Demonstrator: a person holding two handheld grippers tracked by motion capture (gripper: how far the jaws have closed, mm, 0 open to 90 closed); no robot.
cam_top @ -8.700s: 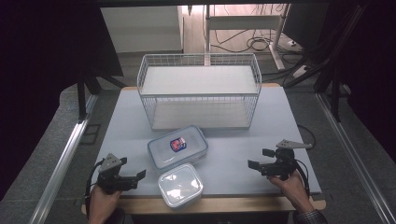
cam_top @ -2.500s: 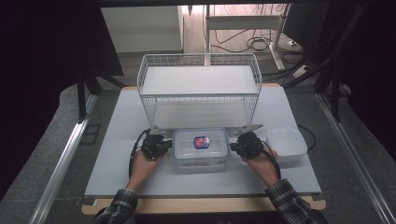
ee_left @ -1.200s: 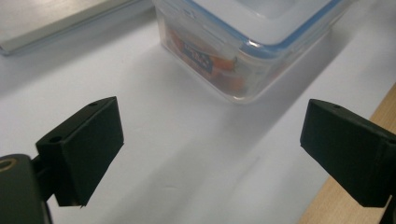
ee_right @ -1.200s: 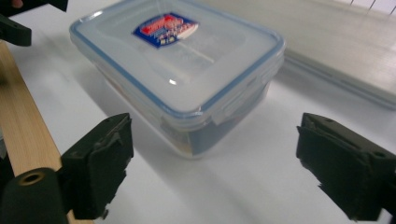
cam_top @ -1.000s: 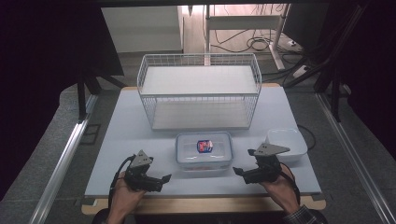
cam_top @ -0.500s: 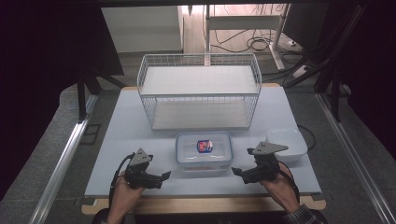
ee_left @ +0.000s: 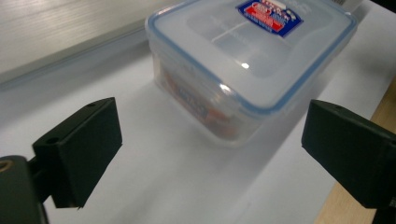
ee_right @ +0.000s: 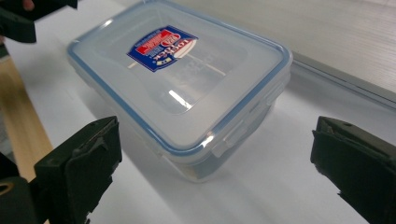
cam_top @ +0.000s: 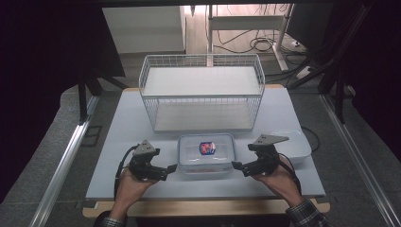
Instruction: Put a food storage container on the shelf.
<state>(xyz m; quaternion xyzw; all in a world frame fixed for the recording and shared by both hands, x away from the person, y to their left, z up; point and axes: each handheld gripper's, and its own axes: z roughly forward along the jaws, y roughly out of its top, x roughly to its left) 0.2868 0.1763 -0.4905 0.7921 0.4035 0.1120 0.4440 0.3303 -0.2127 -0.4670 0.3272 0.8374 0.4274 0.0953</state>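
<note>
White table [cam_top: 132, 123], wire basket [cam_top: 202, 92] behind lidded container [cam_top: 206, 152], flanking jaws wide, empty.

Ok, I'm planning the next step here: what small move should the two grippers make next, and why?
Probably bring both grippers in level to the short ends of the lidded container. It sits shut on the table before the wire basket, with the left gripper and right gripper on either side of it, jaws open, touching nothing. A two-sided grip looks needed to lift it.
</note>
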